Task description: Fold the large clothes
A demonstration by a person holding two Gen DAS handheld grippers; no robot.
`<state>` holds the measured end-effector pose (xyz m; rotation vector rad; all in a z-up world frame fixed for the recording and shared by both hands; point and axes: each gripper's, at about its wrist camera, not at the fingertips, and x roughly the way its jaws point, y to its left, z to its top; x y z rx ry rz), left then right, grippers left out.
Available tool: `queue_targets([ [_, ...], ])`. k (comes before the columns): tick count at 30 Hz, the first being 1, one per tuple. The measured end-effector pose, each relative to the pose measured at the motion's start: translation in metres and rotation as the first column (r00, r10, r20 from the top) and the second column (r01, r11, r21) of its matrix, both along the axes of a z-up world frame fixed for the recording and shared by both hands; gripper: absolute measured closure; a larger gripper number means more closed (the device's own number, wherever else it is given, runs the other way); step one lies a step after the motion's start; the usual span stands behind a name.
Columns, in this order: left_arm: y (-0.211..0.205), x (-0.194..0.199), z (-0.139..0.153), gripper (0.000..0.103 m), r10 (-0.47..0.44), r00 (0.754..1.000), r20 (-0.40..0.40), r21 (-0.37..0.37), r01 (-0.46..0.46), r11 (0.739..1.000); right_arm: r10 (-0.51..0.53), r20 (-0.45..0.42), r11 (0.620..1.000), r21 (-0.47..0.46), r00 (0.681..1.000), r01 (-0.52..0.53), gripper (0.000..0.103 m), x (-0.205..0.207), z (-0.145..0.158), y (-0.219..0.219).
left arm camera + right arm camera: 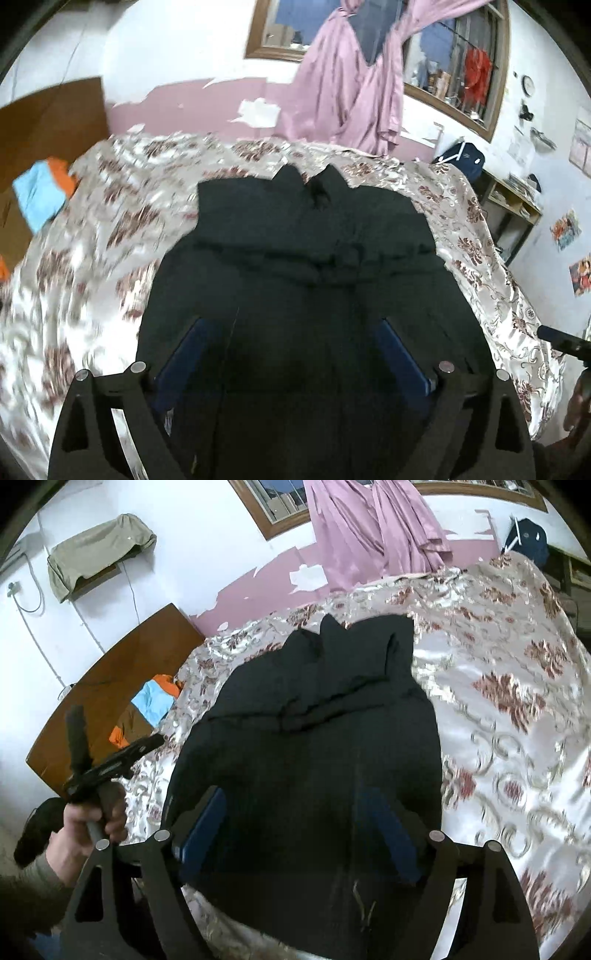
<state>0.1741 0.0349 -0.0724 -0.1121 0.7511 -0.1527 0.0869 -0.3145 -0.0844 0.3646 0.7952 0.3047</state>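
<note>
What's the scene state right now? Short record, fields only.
surface: bed with floral satin bedspread
garment: dark garment, spread flat on the bedspread, collar end toward the far wall
fold state: part-folded, a folded edge crosses its middle
left gripper: open, above the garment, nothing held
right gripper: open, above the garment, nothing held
other items: blue and orange clothes at the headboard side
background: pink curtain at the window

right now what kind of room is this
Most likely a bedroom in a home: a bed under a floral bedspread with a wooden headboard, pink curtains at a window, and a dark garment spread out.
</note>
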Motion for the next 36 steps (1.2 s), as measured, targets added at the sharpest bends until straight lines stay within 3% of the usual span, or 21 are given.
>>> queue_targets([
  [5,-0.008,0.02,-0.006,0.009,0.016,1.0,-0.007,0.03,-0.016,0.999,0.019,-0.059,1.0,0.015,0.998,-0.018,0.024,0.01,-0.028,0.002],
  [9,-0.03,0.047,0.032,0.009,0.011,1.0,0.02,0.097,-0.013,0.995,0.034,-0.056,0.999,0.034,0.998,-0.033,0.024,0.045,-0.024,0.0],
  [12,-0.046,0.059,0.071,0.009,0.006,1.0,-0.013,0.135,-0.005,0.991,0.056,-0.054,0.998,0.023,0.997,-0.055,0.024,0.076,0.0,0.001],
  [17,-0.071,0.056,0.165,0.009,0.041,0.996,-0.085,0.139,-0.029,0.99,0.086,-0.054,0.995,0.046,0.995,-0.084,0.024,0.107,0.079,-0.005],
  [20,-0.081,0.042,0.217,0.009,0.095,0.988,-0.123,0.122,-0.08,0.989,0.127,-0.055,0.992,0.01,0.99,-0.127,0.024,0.112,0.129,-0.013],
  [26,-0.099,0.0,0.312,0.009,0.237,0.966,-0.104,0.2,-0.213,0.956,0.225,-0.059,0.973,-0.03,0.973,-0.227,0.024,0.122,0.238,-0.04],
  [30,-0.097,-0.003,0.337,0.009,0.273,0.956,-0.111,0.223,-0.244,0.944,0.279,-0.024,0.957,-0.079,0.96,-0.28,0.022,0.127,0.29,-0.045],
  [36,-0.077,0.024,0.343,0.009,0.234,0.968,-0.09,0.165,-0.217,0.962,0.262,0.008,0.956,-0.141,0.965,-0.258,0.022,0.132,0.338,-0.039],
])
